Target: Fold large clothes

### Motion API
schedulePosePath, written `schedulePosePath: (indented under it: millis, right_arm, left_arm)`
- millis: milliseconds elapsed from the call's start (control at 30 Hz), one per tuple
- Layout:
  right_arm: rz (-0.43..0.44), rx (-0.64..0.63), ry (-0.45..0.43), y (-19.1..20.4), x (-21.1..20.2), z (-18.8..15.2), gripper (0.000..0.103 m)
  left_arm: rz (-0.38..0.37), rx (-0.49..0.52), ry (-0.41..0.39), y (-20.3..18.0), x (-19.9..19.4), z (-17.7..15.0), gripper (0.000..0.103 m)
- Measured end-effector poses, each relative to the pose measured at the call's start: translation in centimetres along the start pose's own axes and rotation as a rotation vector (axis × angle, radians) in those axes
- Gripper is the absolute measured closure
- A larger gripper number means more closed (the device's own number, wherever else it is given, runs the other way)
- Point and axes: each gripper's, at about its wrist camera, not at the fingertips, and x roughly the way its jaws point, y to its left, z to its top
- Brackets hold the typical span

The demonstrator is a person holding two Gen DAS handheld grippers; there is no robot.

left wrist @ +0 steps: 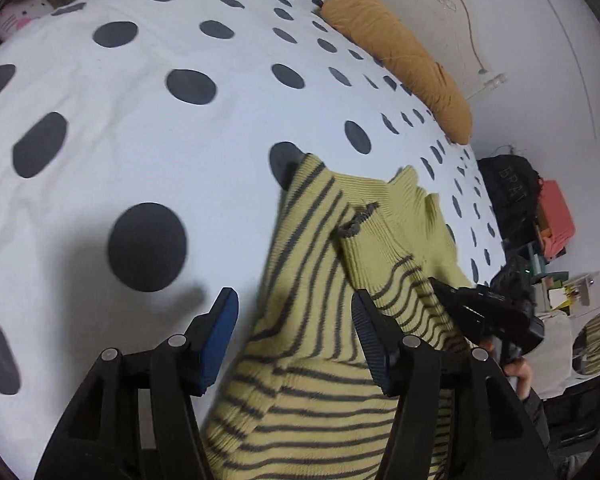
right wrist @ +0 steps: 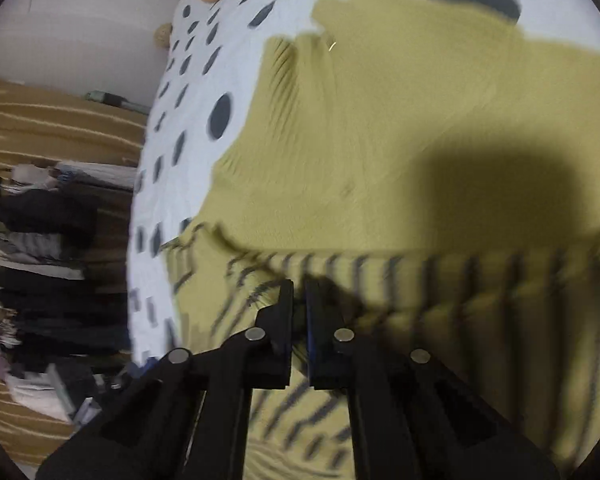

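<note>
A yellow ribbed-knit sweater (left wrist: 316,320) with dark stripes lies crumpled on a polka-dot bedspread (left wrist: 140,120), its long axis running from the left tongs (left wrist: 296,332) toward an orange pillow (left wrist: 400,56). The left tongs hang released above the knit, jaws apart over the sweater. The right tongs (right wrist: 298,320), nearer the plain hem, are clenched on a fold of the sweater.
</note>
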Motion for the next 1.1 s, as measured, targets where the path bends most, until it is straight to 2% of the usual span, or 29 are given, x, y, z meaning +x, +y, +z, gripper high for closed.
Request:
schedulePosePath:
  millis: [100,133,200,267,300,367,467,533,600,700,733,800,833,867,900,933,1033,1100]
  right_arm:
    - [0.118,-0.051,0.108,3.1,-0.2,-3.5,0.098]
    - [0.124,-0.076,0.147,3.9,-0.2,-4.7,0.098]
    - [0.082,-0.124,0.245,4.8,1.0,-7.9,0.098]
    - [0.038,-0.132,0.322,4.6,2.1,-10.1,0.097]
    - [0.044,-0.134,0.323,4.5,1.9,-10.7,0.097]
    - [0.042,-0.174,0.234,4.7,-0.5,-11.0,0.097]
    - [0.023,-0.148,0.093,4.2,-4.8,-10.2,0.097]
    - [0.030,-0.105,0.042,3.1,-7.0,-10.0,0.097]
    - [0.018,-0.063,0.001,1.4,-9.0,-10.2,0.097]
    - [-0.003,-0.034,-0.019,-0.5,-10.6,-11.1,0.097]
    - [-0.017,-0.027,-0.024,-1.1,-11.2,-11.2,0.097]
    - [-0.040,-0.011,-0.026,-1.9,-11.6,-11.6,0.096]
    - [-0.044,-0.001,-0.028,-2.3,-11.8,-11.8,0.096]
    - [-0.047,0.007,-0.027,-2.5,-11.9,-11.9,0.096]
    - [-0.051,0.011,-0.027,-2.7,-12.1,-11.8,0.096]
    - [-0.054,0.010,-0.032,-2.9,-12.5,-11.9,0.096]
    - [-0.055,0.010,-0.062,-3.9,-13.6,-11.7,0.096]
    - [-0.045,0.019,-0.086,-4.8,-14.4,-11.5,0.096]
  left_arm:
    - [0.012,-0.011,-0.002,0.5,-0.6,0.3,0.044]
    - [0.012,-0.011,-0.002,0.5,-0.8,0.3,0.044]
    - [0.000,-0.017,0.005,0.3,-0.7,0.1,0.044]
    - [-0.052,-0.033,0.033,-0.6,-0.1,-0.1,0.044]
    - [-0.094,-0.038,0.040,-1.3,0.3,-0.1,0.043]
    - [-0.149,-0.041,0.057,-3.3,1.2,0.4,0.035]
    - [-0.192,-0.012,0.124,-8.3,4.5,1.8,0.027]
    - [-0.139,0.014,0.170,-11.3,7.2,3.1,0.023]
    - [-0.018,0.026,0.229,-14.1,11.0,4.5,0.021]
    - [0.110,0.018,0.310,-16.0,15.4,5.2,0.021]
    - [0.191,0.014,0.336,-16.3,17.1,5.4,0.021]
    - [0.304,-0.004,0.366,-16.4,19.3,5.2,0.029]
    - [0.342,-0.009,0.357,-16.3,19.4,5.1,0.051]
    - [0.384,-0.025,0.322,-16.1,18.7,5.0,0.082]
    - [0.348,-0.057,0.294,-15.6,17.8,5.0,0.096]
    - [0.278,-0.100,0.275,-14.9,16.5,4.8,0.095]
    - [0.168,-0.184,0.202,-11.8,11.1,3.1,0.095]
    - [0.089,-0.232,0.190,-9.3,8.1,1.1,0.095]
